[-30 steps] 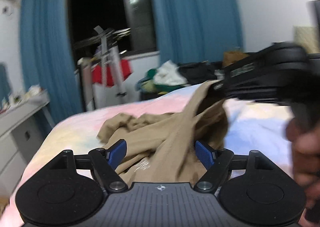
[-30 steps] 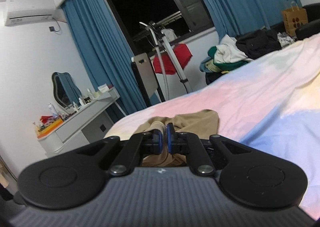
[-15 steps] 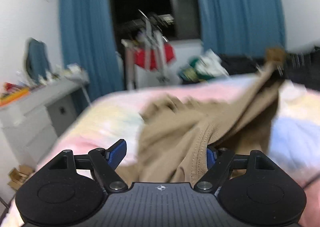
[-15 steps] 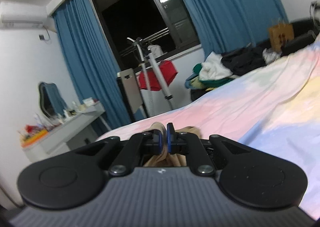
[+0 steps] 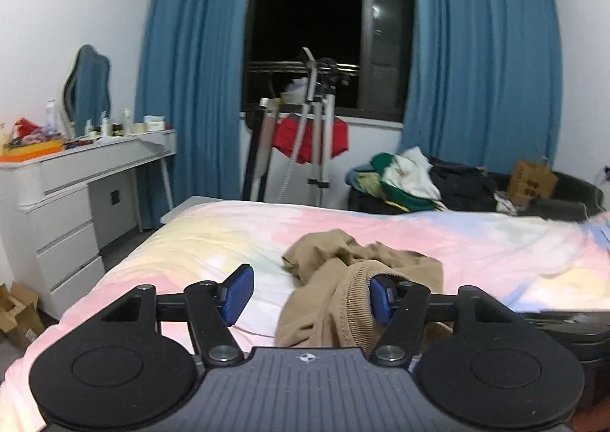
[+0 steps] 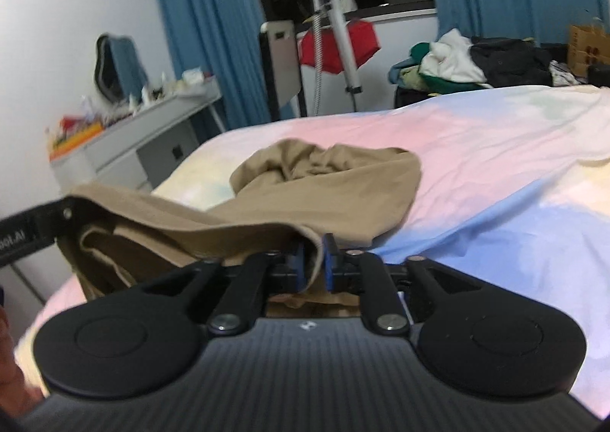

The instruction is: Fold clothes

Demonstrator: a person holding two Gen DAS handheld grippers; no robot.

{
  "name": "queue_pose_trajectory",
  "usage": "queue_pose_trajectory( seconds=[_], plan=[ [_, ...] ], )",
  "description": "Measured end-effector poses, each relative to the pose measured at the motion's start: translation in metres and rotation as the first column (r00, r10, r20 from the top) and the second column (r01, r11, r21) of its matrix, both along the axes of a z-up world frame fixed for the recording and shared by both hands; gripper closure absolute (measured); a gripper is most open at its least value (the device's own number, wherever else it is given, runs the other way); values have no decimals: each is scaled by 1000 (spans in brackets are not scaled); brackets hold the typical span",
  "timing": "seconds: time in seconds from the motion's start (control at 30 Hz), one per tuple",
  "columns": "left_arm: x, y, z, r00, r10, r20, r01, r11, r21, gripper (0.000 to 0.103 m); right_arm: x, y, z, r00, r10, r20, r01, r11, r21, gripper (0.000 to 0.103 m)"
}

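A: How many garments are on the bed (image 5: 495, 249)?

B: One that matters: a single tan garment (image 6: 335, 180), crumpled on the pastel sheet toward the near-left corner of the bed. Part of it lies bunched on the sheet and part is lifted toward the cameras.

A: And the two grippers?

B: The right gripper (image 6: 313, 268) has its two blue pads pinched together on a fold of the tan garment's edge. The left gripper (image 5: 309, 295) has its two pads standing wide apart; a ribbed hem of the garment hangs over its right-hand pad (image 5: 379, 296), while the other pad is bare. In the right wrist view, the cloth stretches off to a black bar at the left edge, which I take to be part of the left gripper.

A: Anything else in the room?

B: Two blue curtains (image 5: 194, 70) frame one dark window. Below the window stands one tripod-like stand (image 5: 318, 127) with one red item (image 5: 339, 138) behind it. On the left is one white dresser (image 5: 68, 196) with small bottles and one mirror (image 5: 87, 85). To the right, beyond the bed, sits one heap of clothes (image 5: 411, 180) and one cardboard box (image 5: 530, 182). A bit of a hand (image 6: 11, 367) shows at the lower-left edge of the right wrist view.
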State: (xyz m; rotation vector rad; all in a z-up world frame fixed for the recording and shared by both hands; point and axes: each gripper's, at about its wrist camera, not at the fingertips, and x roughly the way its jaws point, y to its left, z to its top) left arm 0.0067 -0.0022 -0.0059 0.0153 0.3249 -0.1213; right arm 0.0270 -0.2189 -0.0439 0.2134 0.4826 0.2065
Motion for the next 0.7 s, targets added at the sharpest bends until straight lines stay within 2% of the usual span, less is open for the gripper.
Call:
queue_pose_trajectory(
  seconds=[0.03, 0.13, 0.2, 0.27, 0.3, 0.33, 0.4, 0.47, 0.5, 0.57, 0.7],
  plan=[
    [1, 1, 0, 1000, -14, -4, 14, 1000, 4, 39, 0, 3, 0, 1000, 16, 3, -16, 1000, -13, 67],
    [4, 2, -5, 999, -29, -22, 30, 999, 21, 39, 0, 12, 3, 998, 52, 31, -51, 997, -52, 50],
    [6, 2, -9, 999, -39, -34, 40, 999, 32, 39, 2, 15, 4, 997, 63, 49, -58, 994, -96, 49],
    [7, 2, -12, 998, -49, -46, 51, 998, 43, 39, 8, 15, 1, 997, 71, 26, -67, 987, -146, 49],
    [8, 2, -14, 997, -53, -52, 56, 997, 49, 39, 11, 13, 0, 997, 77, 9, -74, 985, -156, 49],
    [9, 3, -14, 997, -51, -56, 54, 997, 48, 39, 15, 8, -2, 996, 88, -25, -91, 988, -126, 49],
    [13, 4, -15, 996, -57, -70, 60, 997, 41, 38, 22, -4, -6, 989, 117, -89, -121, 992, -41, 57],
    [16, 5, -16, 994, -69, -87, 71, 997, 27, 37, 23, -14, -8, 985, 126, -119, -124, 992, 24, 75],
    [17, 5, -17, 993, -75, -95, 77, 997, 20, 37, 22, -17, -7, 985, 126, -117, -121, 992, 47, 91],
    [21, 5, -18, 990, -87, -111, 88, 996, 5, 37, 19, -23, -5, 987, 122, -107, -113, 989, 91, 95],
    [27, 6, -20, 983, -112, -143, 110, 994, -24, 33, 5, -29, 11, 996, 90, 26, -93, 983, 156, 96]
  ],
)
